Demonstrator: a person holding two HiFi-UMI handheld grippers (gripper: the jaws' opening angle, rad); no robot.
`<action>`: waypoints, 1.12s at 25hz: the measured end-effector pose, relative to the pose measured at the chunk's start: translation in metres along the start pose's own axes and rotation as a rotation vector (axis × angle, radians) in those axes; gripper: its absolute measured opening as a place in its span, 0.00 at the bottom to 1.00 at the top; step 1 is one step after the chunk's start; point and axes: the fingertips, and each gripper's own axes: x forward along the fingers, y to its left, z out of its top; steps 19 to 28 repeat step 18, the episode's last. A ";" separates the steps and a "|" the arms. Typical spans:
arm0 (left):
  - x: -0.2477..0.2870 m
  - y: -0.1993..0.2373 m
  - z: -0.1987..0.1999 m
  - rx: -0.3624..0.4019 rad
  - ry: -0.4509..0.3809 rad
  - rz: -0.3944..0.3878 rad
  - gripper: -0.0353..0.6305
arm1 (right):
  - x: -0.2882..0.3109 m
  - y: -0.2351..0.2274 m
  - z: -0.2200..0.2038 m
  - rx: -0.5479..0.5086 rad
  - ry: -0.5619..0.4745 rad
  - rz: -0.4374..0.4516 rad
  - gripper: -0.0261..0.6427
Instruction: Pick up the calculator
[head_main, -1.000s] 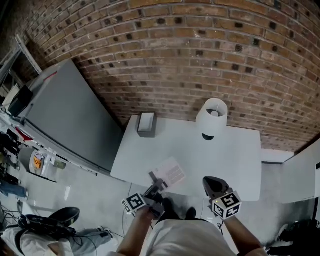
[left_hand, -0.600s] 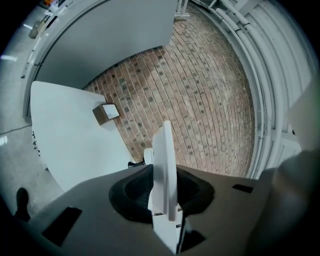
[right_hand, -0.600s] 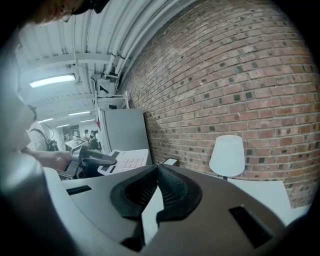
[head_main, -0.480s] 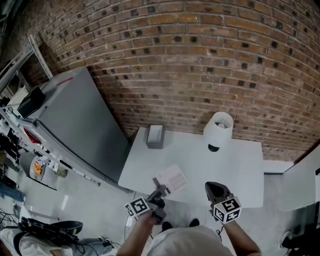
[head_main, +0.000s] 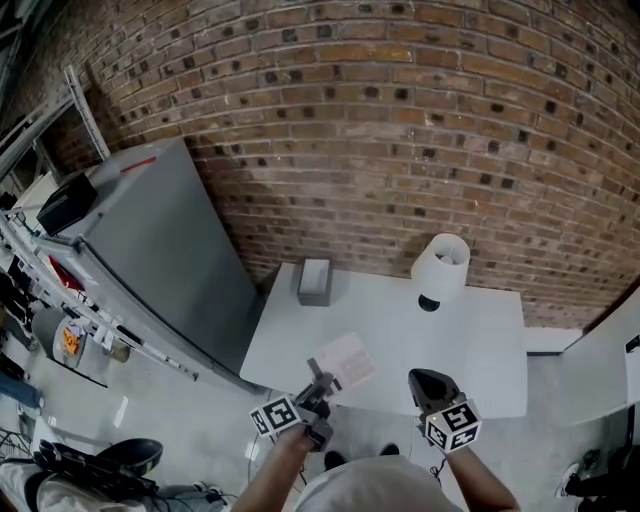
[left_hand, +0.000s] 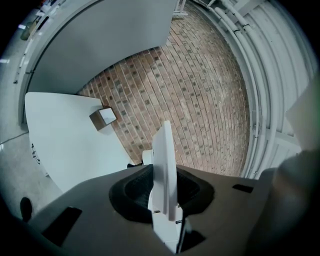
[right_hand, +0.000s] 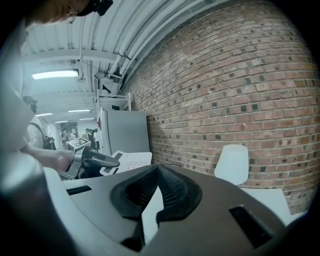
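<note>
Calculator (head_main: 345, 362) shifted | white, flat | left claw (head_main: 321, 380) pinching it | right claw (head_main: 420, 377) pressed together

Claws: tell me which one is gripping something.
The left claw, shut on the white calculator held edge-on between its jaws; the right claw is shut and empty.

White rectangular table (head_main: 420, 350), long back edge against the brick wall (head_main: 400, 150), standing on a pale, glossy floor (head_main: 190, 420). Carries a small grey box (head_main: 314, 281) with a pale top at the back left corner, just beside the wall. Carries also a white lamp (head_main: 441, 268), tapered shade over a dark base, upright at the back edge, right of the middle and well apart from the box. In the left gripper view, shows the box at the far corner of the white top; in the right gripper view, the lamp near the wall.
</note>
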 end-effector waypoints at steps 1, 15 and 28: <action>-0.001 0.001 0.000 -0.002 0.001 0.000 0.22 | 0.000 0.001 0.000 -0.003 0.001 -0.002 0.06; -0.003 0.002 0.003 0.031 0.024 0.003 0.22 | 0.001 0.003 0.007 -0.021 0.002 -0.017 0.06; -0.001 0.001 0.004 0.021 0.027 -0.006 0.22 | 0.002 0.002 0.008 -0.024 -0.001 -0.020 0.06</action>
